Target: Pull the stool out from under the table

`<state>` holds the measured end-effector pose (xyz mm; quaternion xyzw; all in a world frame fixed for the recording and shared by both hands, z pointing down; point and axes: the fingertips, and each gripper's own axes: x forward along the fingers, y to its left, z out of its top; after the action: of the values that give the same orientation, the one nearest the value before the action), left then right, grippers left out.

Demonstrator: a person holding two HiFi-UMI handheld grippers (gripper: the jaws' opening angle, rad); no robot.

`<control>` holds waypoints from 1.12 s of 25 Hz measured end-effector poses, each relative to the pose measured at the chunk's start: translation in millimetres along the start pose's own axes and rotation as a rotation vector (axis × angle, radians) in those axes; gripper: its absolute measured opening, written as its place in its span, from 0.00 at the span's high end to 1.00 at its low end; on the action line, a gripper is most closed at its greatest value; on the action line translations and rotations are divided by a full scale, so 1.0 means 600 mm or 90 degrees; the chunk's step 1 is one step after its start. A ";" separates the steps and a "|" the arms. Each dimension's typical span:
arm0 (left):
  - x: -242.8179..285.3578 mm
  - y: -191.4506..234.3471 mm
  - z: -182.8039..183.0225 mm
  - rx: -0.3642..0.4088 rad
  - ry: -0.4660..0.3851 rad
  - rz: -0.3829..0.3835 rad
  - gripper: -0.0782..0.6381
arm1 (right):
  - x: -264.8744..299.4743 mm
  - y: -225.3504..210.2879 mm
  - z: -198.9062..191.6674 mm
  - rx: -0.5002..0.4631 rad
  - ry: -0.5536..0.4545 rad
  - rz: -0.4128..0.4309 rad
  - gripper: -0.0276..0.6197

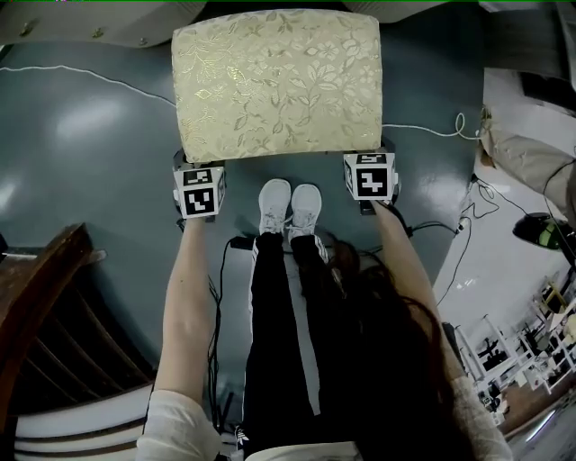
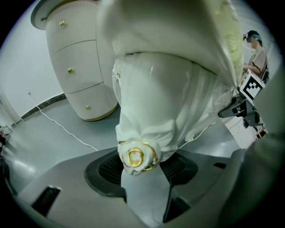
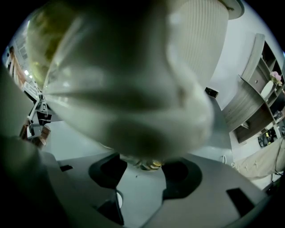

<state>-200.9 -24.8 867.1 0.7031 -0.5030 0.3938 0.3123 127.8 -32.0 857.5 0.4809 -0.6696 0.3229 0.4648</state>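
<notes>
The stool (image 1: pixel 277 85), with a cream floral cushion, stands on the grey floor in front of my feet in the head view. My left gripper (image 1: pixel 198 169) is at its near left corner and my right gripper (image 1: pixel 370 164) at its near right corner. In the left gripper view the jaws (image 2: pixel 142 171) are closed around the white carved leg (image 2: pixel 156 102), just at its gold rosette (image 2: pixel 136 156). In the right gripper view the jaws (image 3: pixel 142 171) hold the other white leg (image 3: pixel 133 102), blurred and close, with a gold ornament (image 3: pixel 149 164) between the pads.
The pale table's edge (image 1: pixel 90 22) runs along the top of the head view. A white dresser with gold knobs (image 2: pixel 75 67) stands behind the stool. A white cable (image 1: pixel 81 74) crosses the floor. Dark wooden furniture (image 1: pixel 45 306) is at my left, shelves (image 3: pixel 262 84) at right.
</notes>
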 end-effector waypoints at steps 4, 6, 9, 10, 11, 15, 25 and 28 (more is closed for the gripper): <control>0.000 0.003 0.004 0.011 -0.002 -0.005 0.55 | -0.002 0.003 0.000 0.004 0.001 -0.003 0.57; 0.000 0.006 0.005 0.016 0.000 -0.008 0.55 | -0.003 0.006 -0.002 0.010 0.000 -0.005 0.57; -0.001 0.006 0.004 0.011 0.003 -0.006 0.55 | -0.004 0.007 -0.004 0.009 0.002 -0.004 0.57; -0.001 0.006 0.004 0.009 0.003 -0.006 0.55 | -0.005 0.007 -0.004 0.009 0.003 -0.004 0.57; -0.001 0.006 0.005 0.009 0.002 -0.005 0.55 | -0.005 0.006 -0.003 0.010 0.003 -0.005 0.57; 0.000 0.006 0.009 0.012 -0.002 -0.005 0.55 | -0.004 0.005 0.000 0.014 -0.002 -0.008 0.57; -0.004 0.007 0.002 -0.016 0.014 0.002 0.55 | -0.001 0.009 -0.004 0.043 -0.005 -0.007 0.56; -0.006 0.001 0.005 -0.055 0.006 0.000 0.52 | -0.002 0.012 0.000 0.062 -0.018 0.006 0.50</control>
<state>-201.1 -25.7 862.7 0.6874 -0.5180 0.3747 0.3448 121.1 -29.2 856.6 0.5044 -0.6619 0.3502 0.4299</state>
